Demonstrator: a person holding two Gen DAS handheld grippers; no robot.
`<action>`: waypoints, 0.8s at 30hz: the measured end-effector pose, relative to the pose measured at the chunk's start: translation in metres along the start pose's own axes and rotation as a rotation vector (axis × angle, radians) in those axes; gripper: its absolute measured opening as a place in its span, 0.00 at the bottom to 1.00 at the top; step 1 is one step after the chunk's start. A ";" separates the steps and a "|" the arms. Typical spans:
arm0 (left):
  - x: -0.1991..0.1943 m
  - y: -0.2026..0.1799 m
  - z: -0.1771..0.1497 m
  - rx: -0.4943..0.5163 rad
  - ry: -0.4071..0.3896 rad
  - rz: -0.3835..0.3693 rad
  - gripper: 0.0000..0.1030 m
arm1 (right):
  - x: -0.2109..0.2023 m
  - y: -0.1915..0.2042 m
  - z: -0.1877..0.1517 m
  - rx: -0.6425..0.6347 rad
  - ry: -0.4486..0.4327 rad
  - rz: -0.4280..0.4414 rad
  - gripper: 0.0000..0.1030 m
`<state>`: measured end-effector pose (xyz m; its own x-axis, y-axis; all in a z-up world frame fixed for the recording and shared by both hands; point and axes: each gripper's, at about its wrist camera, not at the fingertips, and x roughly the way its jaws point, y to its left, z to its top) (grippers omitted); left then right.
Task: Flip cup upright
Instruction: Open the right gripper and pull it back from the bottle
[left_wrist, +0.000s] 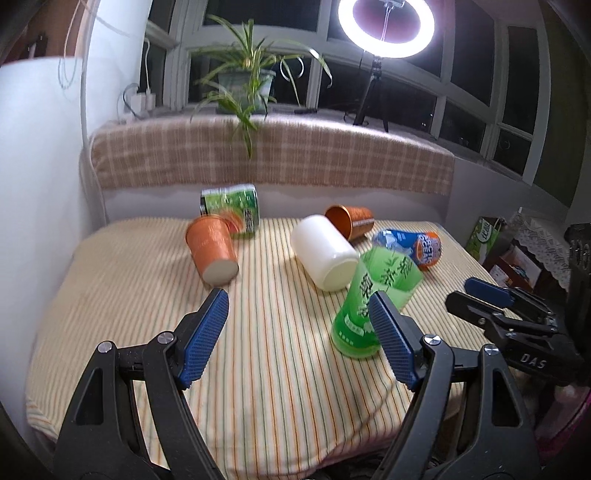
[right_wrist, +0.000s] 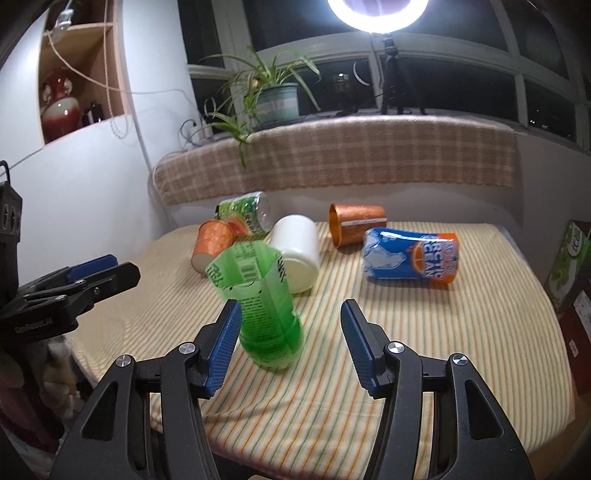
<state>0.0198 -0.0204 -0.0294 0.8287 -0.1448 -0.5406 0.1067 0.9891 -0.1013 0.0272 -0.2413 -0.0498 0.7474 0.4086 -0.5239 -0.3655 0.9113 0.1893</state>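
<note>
A green cut-bottle cup (left_wrist: 364, 306) (right_wrist: 264, 306) stands upright, mouth up, near the front of the striped table (left_wrist: 258, 350) (right_wrist: 424, 332). My left gripper (left_wrist: 299, 301) is open and empty, its right finger just in front of the green cup. My right gripper (right_wrist: 291, 314) is open and empty, the green cup standing just beyond its left finger; it also shows in the left wrist view (left_wrist: 469, 291). Lying on their sides: an orange paper cup (left_wrist: 212, 249) (right_wrist: 210, 240), a white cup (left_wrist: 325, 251) (right_wrist: 297, 253), a copper cup (left_wrist: 349, 221) (right_wrist: 356, 223), a blue-orange cup (left_wrist: 410, 245) (right_wrist: 410, 258) and a green-label cup (left_wrist: 231, 208) (right_wrist: 247, 216).
A checked cushion (left_wrist: 273, 155) (right_wrist: 332, 158) backs the table. A potted plant (left_wrist: 245, 88) (right_wrist: 273, 96) and a ring light (left_wrist: 386, 27) stand on the sill. A white wall (left_wrist: 37, 184) is on the left. A green box (left_wrist: 484, 236) (right_wrist: 569, 266) sits off the right edge.
</note>
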 end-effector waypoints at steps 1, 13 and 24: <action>-0.001 0.000 0.001 0.002 -0.006 0.002 0.78 | -0.003 -0.001 0.001 0.004 -0.008 -0.006 0.54; -0.021 -0.007 0.010 0.040 -0.148 0.071 0.78 | -0.020 -0.006 0.005 0.021 -0.065 -0.070 0.54; -0.030 -0.005 0.014 0.022 -0.216 0.088 0.89 | -0.032 -0.006 0.010 0.014 -0.141 -0.156 0.65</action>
<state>0.0019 -0.0209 -0.0009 0.9333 -0.0517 -0.3553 0.0393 0.9983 -0.0423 0.0109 -0.2589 -0.0254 0.8653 0.2641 -0.4261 -0.2321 0.9644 0.1265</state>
